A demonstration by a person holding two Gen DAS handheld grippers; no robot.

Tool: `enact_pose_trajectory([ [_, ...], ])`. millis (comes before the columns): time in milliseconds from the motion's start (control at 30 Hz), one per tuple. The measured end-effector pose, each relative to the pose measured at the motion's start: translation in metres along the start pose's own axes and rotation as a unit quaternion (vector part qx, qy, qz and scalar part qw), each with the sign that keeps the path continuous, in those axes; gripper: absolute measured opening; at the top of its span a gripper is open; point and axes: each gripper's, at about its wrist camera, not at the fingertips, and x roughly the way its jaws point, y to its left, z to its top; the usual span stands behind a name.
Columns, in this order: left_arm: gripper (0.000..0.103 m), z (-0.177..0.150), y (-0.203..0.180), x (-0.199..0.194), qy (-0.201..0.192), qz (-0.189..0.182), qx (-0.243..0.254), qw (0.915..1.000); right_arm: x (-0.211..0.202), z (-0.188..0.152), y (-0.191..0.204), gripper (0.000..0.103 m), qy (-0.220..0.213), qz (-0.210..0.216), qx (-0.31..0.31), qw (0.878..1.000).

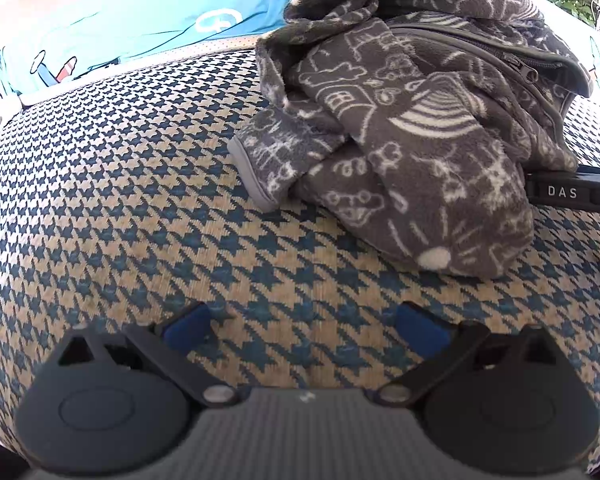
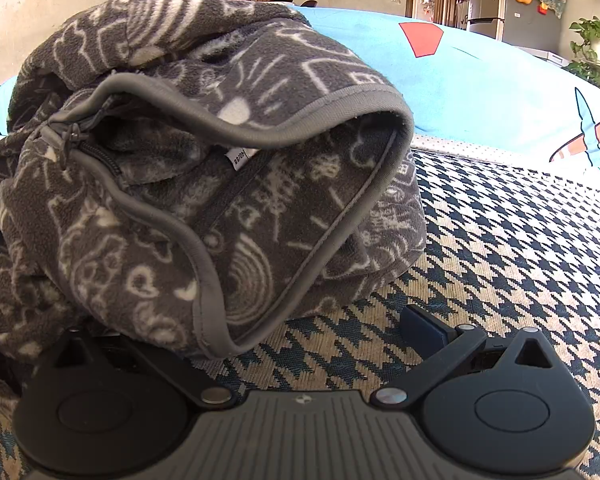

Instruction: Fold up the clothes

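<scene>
1. Your fleece jacket (image 1: 412,128) lies in a bunched heap on the houndstooth cover (image 1: 140,184), with a blue printed sheet (image 1: 172,12) behind it. It is crumpled, not flat or squared.
2. Your left gripper (image 1: 304,328) rests low on the cover, jaws wide apart and holding nothing, the jacket ahead and to its right.
3. Your right gripper (image 2: 300,332) sits right against the heap. Its right finger (image 2: 424,326) is spread wide; the left one is buried under fleece, so nothing looks pinched.
4. A cuff (image 1: 256,176) sticks out toward your left gripper, and the trimmed hem (image 2: 260,136) and zipper (image 2: 100,160) face your right.
5. To fold well, pinch a bound edge rather than loose pile, and take one layer only.
6. Spread the heap flat before creasing.
</scene>
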Motion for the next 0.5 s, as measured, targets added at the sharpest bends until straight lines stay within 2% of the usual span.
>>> enact_pose_trajectory([
  [167,0.103,0.002,0.000,0.002,0.001,0.002,-0.002,1.0000,-0.012,-0.007,0.005,0.103,0.000,0.000,0.000,1.000],
  [233,0.103,0.003,0.000,0.003,0.002,0.003,-0.002,1.0000,-0.010,-0.008,0.019,0.103,0.005,-0.002,-0.001,1.000],
  [500,0.103,0.007,0.000,0.005,0.008,0.005,-0.006,0.9999,-0.022,-0.007,0.029,0.103,0.043,-0.029,0.025,0.998],
])
